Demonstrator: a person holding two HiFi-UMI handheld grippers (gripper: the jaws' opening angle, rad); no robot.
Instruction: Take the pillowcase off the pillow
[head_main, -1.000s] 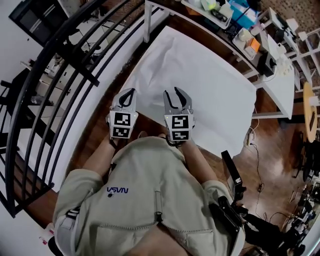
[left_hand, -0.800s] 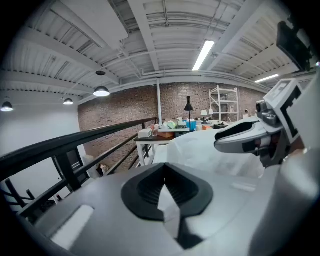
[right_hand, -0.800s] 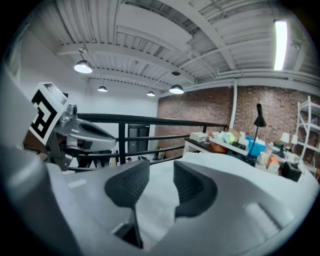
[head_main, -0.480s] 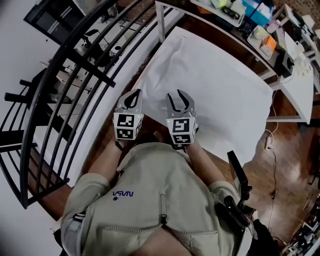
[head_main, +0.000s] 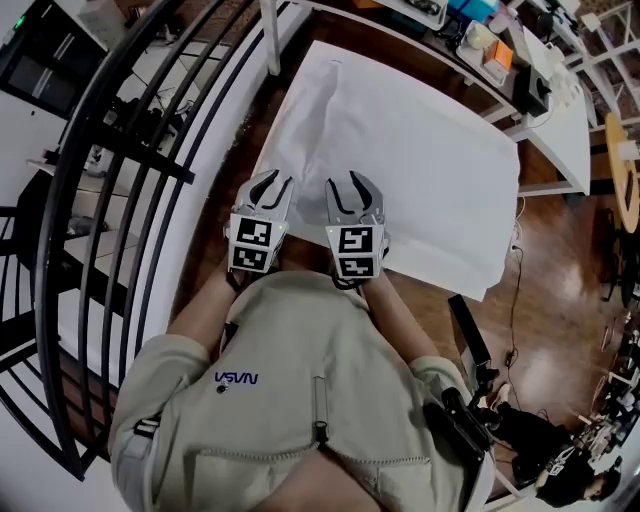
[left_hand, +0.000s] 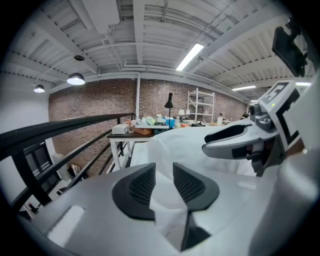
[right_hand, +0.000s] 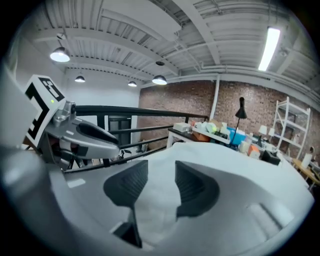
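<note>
Cased pillow (head_main: 400, 150) lies flat on the far side, with the near left edge of its white pillowcase (head_main: 440, 200) at both grippers. The left gripper (head_main: 272, 181) has its jaws opening, slightly apart, with a fold of white fabric between the pads, not pinched. The right gripper (head_main: 351, 182) has its jaws opening, set wider, astride the fabric without gripping.

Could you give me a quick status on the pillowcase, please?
Left gripper, right gripper: jaws opening, pillowcase fabric between each pair. Pillowcase lying flat, not yet off. Railing to left, not obstructing.
</note>
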